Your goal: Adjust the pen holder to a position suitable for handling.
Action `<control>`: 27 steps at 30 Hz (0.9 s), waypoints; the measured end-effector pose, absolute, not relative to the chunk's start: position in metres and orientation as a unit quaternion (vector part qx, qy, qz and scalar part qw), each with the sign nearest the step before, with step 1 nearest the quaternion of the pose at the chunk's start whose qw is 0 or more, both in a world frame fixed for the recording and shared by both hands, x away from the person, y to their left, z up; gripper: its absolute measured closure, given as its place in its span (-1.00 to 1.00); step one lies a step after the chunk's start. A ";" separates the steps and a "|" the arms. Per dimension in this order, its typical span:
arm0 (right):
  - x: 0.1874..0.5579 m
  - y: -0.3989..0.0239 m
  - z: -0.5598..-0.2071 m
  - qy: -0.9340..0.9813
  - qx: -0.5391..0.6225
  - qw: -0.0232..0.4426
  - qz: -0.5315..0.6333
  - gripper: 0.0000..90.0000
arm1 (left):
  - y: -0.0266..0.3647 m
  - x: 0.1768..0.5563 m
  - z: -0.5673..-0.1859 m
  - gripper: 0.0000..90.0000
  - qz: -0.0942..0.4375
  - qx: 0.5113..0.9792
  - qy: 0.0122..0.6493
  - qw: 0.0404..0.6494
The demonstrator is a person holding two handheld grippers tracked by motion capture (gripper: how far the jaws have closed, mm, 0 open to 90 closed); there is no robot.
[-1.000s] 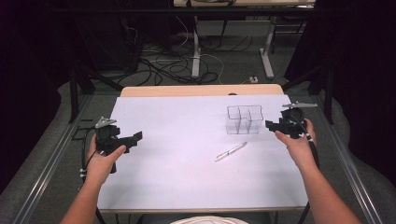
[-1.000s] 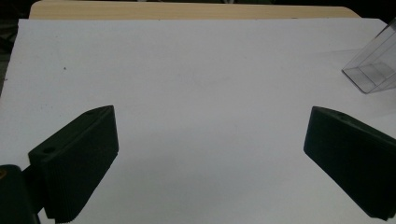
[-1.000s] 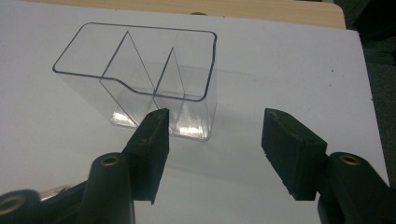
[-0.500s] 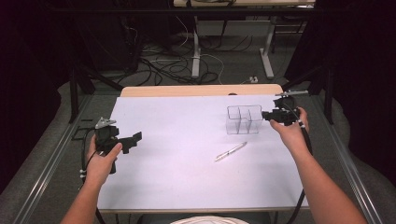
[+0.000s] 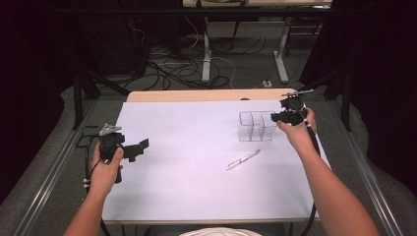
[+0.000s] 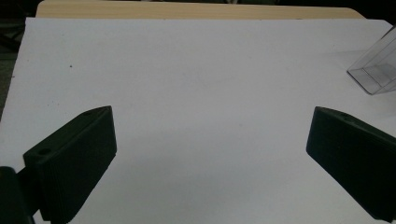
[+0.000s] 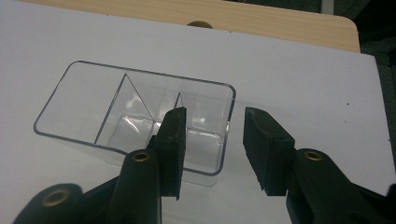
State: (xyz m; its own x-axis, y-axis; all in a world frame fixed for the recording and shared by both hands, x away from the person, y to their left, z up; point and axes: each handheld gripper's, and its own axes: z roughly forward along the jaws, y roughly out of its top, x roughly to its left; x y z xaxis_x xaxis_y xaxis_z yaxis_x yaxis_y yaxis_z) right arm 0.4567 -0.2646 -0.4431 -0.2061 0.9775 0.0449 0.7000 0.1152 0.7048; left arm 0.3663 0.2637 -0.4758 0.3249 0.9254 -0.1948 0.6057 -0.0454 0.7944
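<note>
From above, your left gripper (image 5: 140,147) sits at about 9 o'clock on the white sheet (image 5: 196,162), held in your left hand (image 5: 105,167) near the sheet's left edge, jaws pointing toward the middle of the table. Your right gripper (image 5: 273,116) is up at about 2 o'clock, in your right hand (image 5: 295,132), right at the right-hand end of the clear box (image 5: 254,126); from this height you cannot tell how its jaws stand. A pen (image 5: 243,160) lies slanted on the sheet at about 4 o'clock, near the box on your side of it and apart from both grippers. In the left gripper view, your jaws stand wide apart with nothing between them but the bare sheet (image 6: 201,93), and a corner of the box (image 6: 376,70) shows at 2 o'clock, well apart from them. In the right gripper view, your gripper (image 7: 212,123) has its jaws a little apart, set astride the box's (image 7: 93,102) near end wall: one jaw is inside the end compartment, the other outside, and neither is pressed to the wall. The box stands upright on the sheet (image 7: 303,79), with two dividers making three compartments. Beyond the sheet, the wooden table edge (image 7: 261,21) runs across at 12 o'clock.
</note>
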 end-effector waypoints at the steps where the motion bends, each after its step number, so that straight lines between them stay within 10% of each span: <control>1: 0.460 -0.264 -0.446 0.713 0.590 0.221 0.308 0.35 | 0.264 0.366 -0.476 -0.97 0.190 0.698 0.549 0.420; 27: 0.486 -0.265 -0.474 0.710 0.620 0.197 0.271 0.62 | 0.266 0.367 -0.478 -0.97 0.192 0.701 0.551 0.410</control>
